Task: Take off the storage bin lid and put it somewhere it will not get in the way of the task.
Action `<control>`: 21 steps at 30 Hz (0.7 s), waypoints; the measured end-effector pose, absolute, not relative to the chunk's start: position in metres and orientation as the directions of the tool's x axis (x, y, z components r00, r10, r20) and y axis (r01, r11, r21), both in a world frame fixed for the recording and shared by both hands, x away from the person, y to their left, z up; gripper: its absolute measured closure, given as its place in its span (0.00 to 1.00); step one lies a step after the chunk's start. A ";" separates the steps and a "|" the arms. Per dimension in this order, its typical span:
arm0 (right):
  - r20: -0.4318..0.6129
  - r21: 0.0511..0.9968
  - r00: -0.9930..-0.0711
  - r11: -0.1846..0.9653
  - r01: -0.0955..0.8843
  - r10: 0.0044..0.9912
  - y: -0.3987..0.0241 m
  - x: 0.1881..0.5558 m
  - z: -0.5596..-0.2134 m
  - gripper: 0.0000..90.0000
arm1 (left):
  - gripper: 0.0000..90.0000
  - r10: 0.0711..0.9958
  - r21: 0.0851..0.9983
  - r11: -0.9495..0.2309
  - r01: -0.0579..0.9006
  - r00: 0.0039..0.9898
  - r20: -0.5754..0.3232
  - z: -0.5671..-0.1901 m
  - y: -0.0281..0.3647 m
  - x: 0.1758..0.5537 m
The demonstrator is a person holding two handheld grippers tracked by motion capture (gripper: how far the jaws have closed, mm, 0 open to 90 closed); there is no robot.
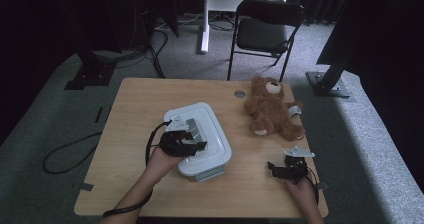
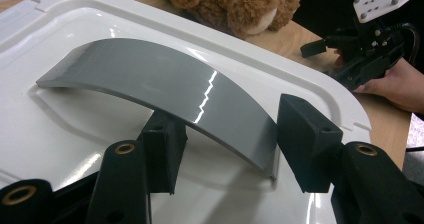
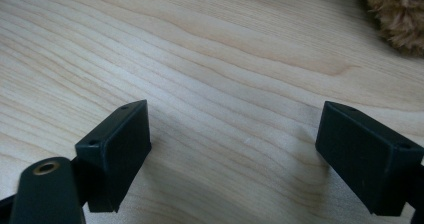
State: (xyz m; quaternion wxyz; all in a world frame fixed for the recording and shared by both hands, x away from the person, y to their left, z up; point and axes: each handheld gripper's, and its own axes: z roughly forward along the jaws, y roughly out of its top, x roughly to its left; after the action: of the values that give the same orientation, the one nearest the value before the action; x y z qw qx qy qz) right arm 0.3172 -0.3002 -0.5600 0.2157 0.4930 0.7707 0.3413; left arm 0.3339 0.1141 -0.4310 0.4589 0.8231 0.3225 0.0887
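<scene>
A glossy white rectangular plastic box [image 1: 202, 139] with rounded corners lies flat near the middle of the light wooden table [image 1: 130, 104], its lid carrying an arched grey handle [image 2: 165, 91]. The left gripper [image 2: 227, 144] straddles that handle's near end, jaws apart, pads not visibly pressing. Farther right, beside a brown plush teddy bear [image 1: 270, 109], the right gripper [image 3: 232, 154] rests spread wide, holding nothing.

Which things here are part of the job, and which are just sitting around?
Part of the job:
- white box
- its grey handle, between the left gripper pads

Just sitting around:
- teddy bear
- right gripper, open over the table
- chair
</scene>
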 end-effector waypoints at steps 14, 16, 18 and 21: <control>0.004 0.739 -0.421 0.281 0.613 0.907 -0.300 0.317 -0.560 0.15 | 0.53 0.613 0.837 -0.355 0.415 0.780 -0.127 -0.410 0.128 0.328; 0.004 0.739 -0.421 0.281 0.613 0.907 -0.300 0.317 -0.560 0.15 | 0.53 0.614 0.839 -0.355 0.413 0.779 -0.124 -0.408 0.131 0.327; 0.004 0.739 -0.421 0.281 0.613 0.907 -0.300 0.317 -0.560 0.15 | 0.53 0.618 0.839 -0.353 0.414 0.777 -0.123 -0.407 0.132 0.327; 0.004 0.738 -0.421 0.281 0.613 0.907 -0.300 0.317 -0.560 0.15 | 0.53 0.623 0.839 -0.352 0.415 0.773 -0.121 -0.405 0.137 0.326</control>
State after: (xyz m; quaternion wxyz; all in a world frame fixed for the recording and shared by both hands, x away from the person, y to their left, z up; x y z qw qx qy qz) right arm 0.3172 -0.3002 -0.5600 0.2156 0.4931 0.7707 0.3411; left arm 0.3259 0.1373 -0.4051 0.4721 0.8147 0.3183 0.1102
